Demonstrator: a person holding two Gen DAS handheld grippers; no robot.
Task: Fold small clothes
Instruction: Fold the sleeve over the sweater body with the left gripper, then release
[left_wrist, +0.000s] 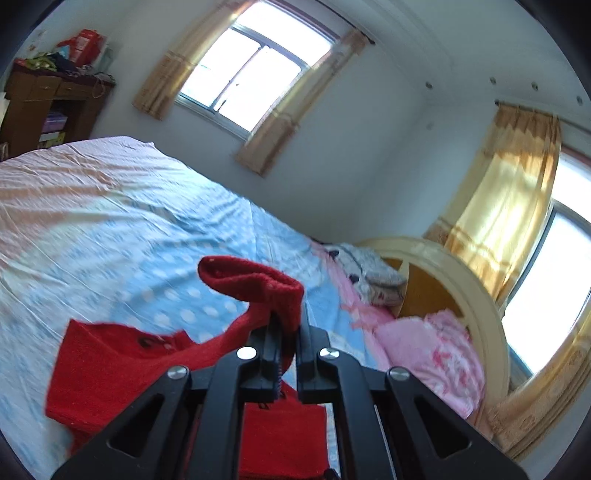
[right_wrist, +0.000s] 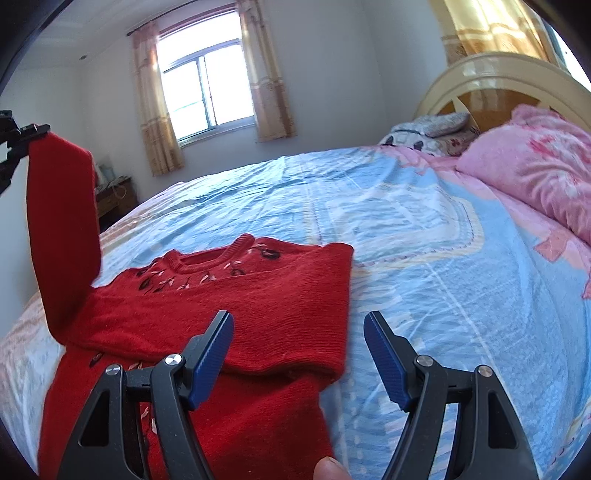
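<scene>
A small red knitted sweater (right_wrist: 229, 302) with embroidery at the neck lies on the bed, its right sleeve folded across the body. My left gripper (left_wrist: 288, 325) is shut on the cuff of the other red sleeve (left_wrist: 255, 284) and holds it up above the bed; that raised sleeve (right_wrist: 62, 229) and the left gripper (right_wrist: 14, 140) show at the far left of the right wrist view. My right gripper (right_wrist: 299, 332) is open and empty, hovering over the sweater's right edge, with blue pads (right_wrist: 210, 362).
The bed has a light blue patterned sheet (right_wrist: 424, 236). Pink pillows (right_wrist: 535, 166) and a grey pillow (right_wrist: 439, 123) lie by the cream headboard (right_wrist: 498, 70). A wooden cabinet (left_wrist: 44, 103) stands at the far wall. Curtained windows (left_wrist: 255, 74) are behind the bed.
</scene>
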